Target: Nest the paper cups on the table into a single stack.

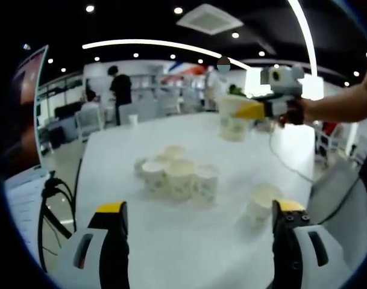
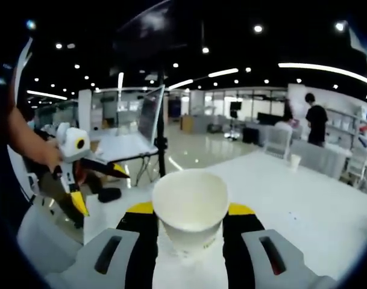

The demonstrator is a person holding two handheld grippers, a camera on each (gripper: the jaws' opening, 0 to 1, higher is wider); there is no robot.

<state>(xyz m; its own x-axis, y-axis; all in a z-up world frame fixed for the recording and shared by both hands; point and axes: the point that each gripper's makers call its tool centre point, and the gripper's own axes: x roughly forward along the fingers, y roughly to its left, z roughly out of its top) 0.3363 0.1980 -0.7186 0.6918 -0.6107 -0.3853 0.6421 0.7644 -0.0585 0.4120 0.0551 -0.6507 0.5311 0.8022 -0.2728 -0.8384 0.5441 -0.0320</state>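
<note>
Left gripper view: my left gripper point(image 1: 198, 220) hangs over the white worktop point(image 1: 171, 253), its fingers point(image 1: 114, 217) spread wide with nothing between them. A cluster of paper cups point(image 1: 177, 174) stands at 12 o'clock from the fingers, well beyond the tips. A lone cup point(image 1: 260, 201) stands just beside the right finger, at 1 o'clock. A black cable point(image 1: 50, 208) loops off the worktop edge at 9 o'clock. My right gripper point(image 1: 246, 111) is up at 2 o'clock, clamped on a held cup point(image 1: 233, 119) in the air. A person in black point(image 1: 120, 90) stands far off at 11 o'clock.

Right gripper view: my right gripper point(image 2: 190, 211) is closed on the held cup point(image 2: 190, 208), mouth toward the camera; print near its base is too blurred to read. My left gripper point(image 2: 102, 183) shows at 9 o'clock, fingers apart. A stand with a board point(image 2: 150, 114) rises at 11 o'clock.
</note>
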